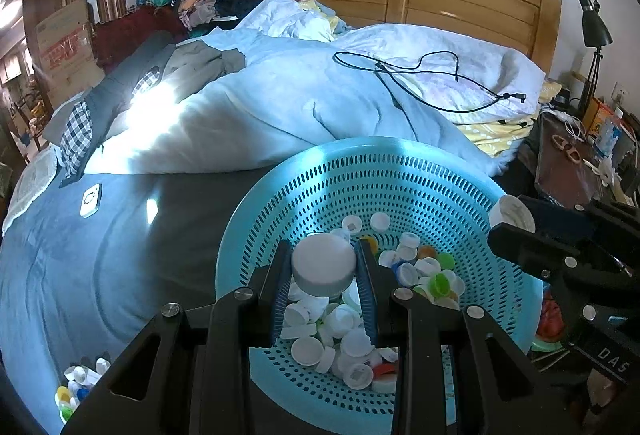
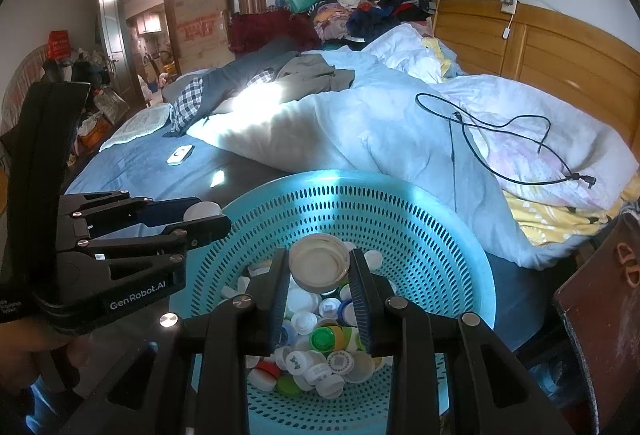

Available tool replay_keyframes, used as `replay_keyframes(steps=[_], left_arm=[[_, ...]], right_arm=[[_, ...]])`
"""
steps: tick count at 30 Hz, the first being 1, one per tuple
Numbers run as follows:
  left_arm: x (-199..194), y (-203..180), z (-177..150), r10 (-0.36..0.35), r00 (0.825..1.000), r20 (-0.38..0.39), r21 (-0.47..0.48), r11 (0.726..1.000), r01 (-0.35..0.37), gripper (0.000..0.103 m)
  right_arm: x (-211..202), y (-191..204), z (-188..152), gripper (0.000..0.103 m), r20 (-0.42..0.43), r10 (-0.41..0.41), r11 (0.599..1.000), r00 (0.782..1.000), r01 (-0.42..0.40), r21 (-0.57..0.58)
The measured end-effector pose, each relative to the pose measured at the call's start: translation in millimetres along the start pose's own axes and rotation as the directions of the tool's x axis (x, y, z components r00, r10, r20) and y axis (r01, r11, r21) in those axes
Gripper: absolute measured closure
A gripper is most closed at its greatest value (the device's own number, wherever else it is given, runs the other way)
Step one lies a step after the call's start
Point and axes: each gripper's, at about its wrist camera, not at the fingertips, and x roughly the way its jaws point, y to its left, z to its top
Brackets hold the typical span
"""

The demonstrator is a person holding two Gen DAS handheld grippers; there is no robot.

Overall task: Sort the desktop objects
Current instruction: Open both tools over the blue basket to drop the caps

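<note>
A turquoise perforated basket sits on the bed and holds several bottle caps, mostly white, some green, orange and red. My left gripper is shut on a large white cap above the basket's middle; it also shows in the right wrist view. My right gripper is shut on a large cream cap, hollow side facing the camera, above the basket. It shows at the right in the left wrist view, with its white cap over the basket's right rim.
A small pile of loose caps lies on the blue sheet at the lower left. A white remote-like device lies on the sheet. A black cable crosses the rumpled duvet. A dark wooden nightstand stands right of the bed.
</note>
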Motion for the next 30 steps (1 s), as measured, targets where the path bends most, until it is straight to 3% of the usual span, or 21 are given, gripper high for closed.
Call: replay_keyframes(steps=[30], left_arm=[[4.9, -1.2, -3.4, -0.007, 1.0, -0.016, -0.004, 1.0, 0.007, 0.076]], right_arm=[[8.9, 1.2, -2.9, 0.071, -0.02, 0.005, 1.0, 1.0, -0.005, -0.004]])
